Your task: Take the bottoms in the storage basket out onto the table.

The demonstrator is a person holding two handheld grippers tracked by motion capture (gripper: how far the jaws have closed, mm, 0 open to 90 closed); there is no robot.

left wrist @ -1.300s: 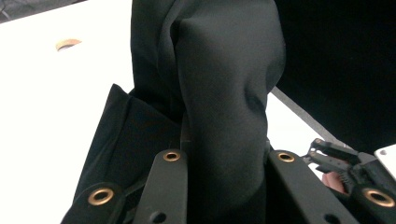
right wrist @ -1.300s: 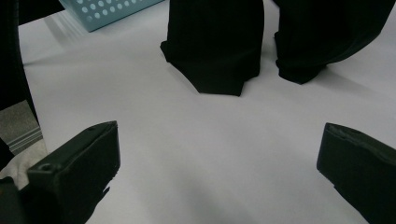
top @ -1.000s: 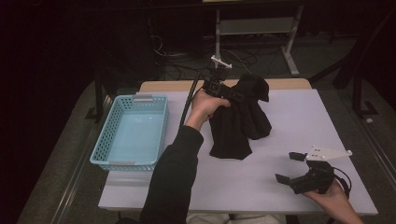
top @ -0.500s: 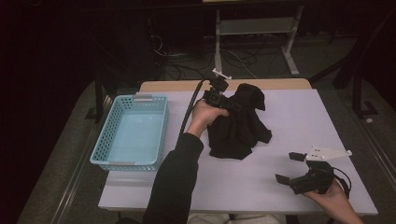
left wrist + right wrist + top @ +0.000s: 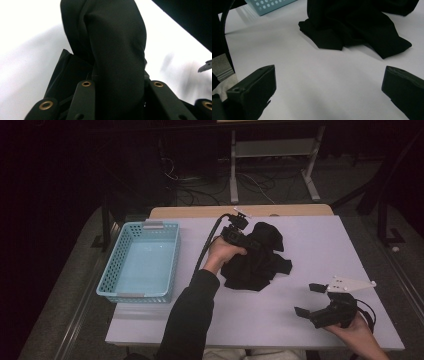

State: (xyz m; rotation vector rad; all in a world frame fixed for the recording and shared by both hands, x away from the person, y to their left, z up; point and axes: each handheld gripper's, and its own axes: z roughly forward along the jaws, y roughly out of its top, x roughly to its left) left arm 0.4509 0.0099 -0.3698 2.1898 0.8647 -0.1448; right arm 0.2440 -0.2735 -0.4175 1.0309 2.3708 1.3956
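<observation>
A black cloth (image 5: 256, 265) lies crumpled on the white table (image 5: 325, 245), left of its middle. My left gripper (image 5: 252, 244) is down at the cloth's upper left part, held by a hand on a dark-sleeved arm. In the left gripper view a thick fold of the cloth (image 5: 117, 50) runs between the jaws of the left gripper (image 5: 120, 86) and fills the gap; the jaws have just been opening a little, with the cloth still pinched. My right gripper (image 5: 309, 299) rests at the table's near right, open, nothing between its jaws. From the right gripper (image 5: 329, 82) the cloth (image 5: 357, 25) lies ahead.
A light blue plastic basket (image 5: 108, 270) stands on the left side of the table; its corner (image 5: 269, 3) is seen in the right gripper view. A black cable (image 5: 210, 245) trails from the left gripper. A metal stand and dark floor lie beyond the far edge.
The left hand has come down with the cloth, which hung bunched and raised before and now lies spread lower on the table. The right gripper has stayed put.
</observation>
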